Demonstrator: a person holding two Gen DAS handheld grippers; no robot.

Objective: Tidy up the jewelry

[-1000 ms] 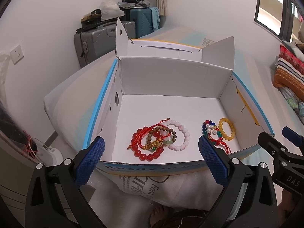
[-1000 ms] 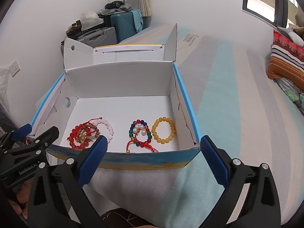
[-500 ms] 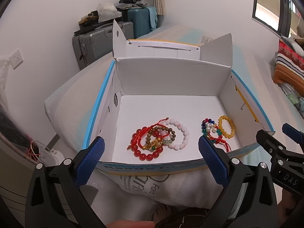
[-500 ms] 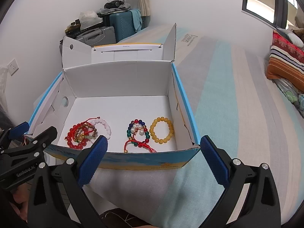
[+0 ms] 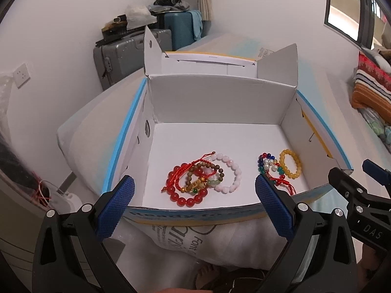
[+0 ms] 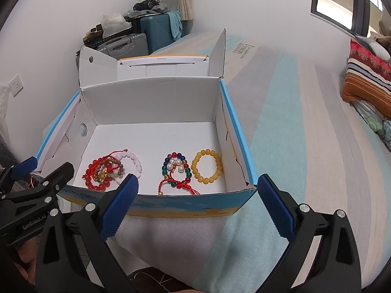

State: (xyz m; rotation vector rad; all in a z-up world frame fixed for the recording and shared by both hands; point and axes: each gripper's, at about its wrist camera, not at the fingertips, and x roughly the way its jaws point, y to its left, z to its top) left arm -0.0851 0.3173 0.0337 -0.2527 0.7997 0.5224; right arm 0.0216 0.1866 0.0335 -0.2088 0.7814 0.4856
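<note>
White walls are closing off the back of the room, with a grey suitcase (image 5: 129,61) and a teal suitcase (image 5: 179,30) standing in the far corner. A bed (image 6: 305,127) with a striped pale blue and grey cover is carrying an open cardboard box (image 5: 220,102), white inside with blue edges, its lid flaps standing up at the far side.

The jewelry is lying on the box floor, toward the near wall. At the near left, a red bead bracelet (image 5: 185,196), a brown bead bracelet (image 5: 207,168), a red cord bracelet (image 5: 185,171) and a pink bead bracelet (image 5: 232,171) are overlapping in one tangle. Toward the near right corner, a multicolour bead bracelet (image 6: 174,168) with white pearls is lying just beside a yellow bead bracelet (image 6: 207,166); whether they touch is unclear.

The left claw (image 5: 194,206) is hovering in front of the near wall of the box, spread wide, holding nothing. The right claw (image 6: 196,205) is hovering likewise at the near wall, also spread wide and empty. Each claw's blue pads (image 6: 119,205) are sitting apart from the jewelry.

A striped pillow (image 6: 369,80) is lying at the right edge of the bed.
</note>
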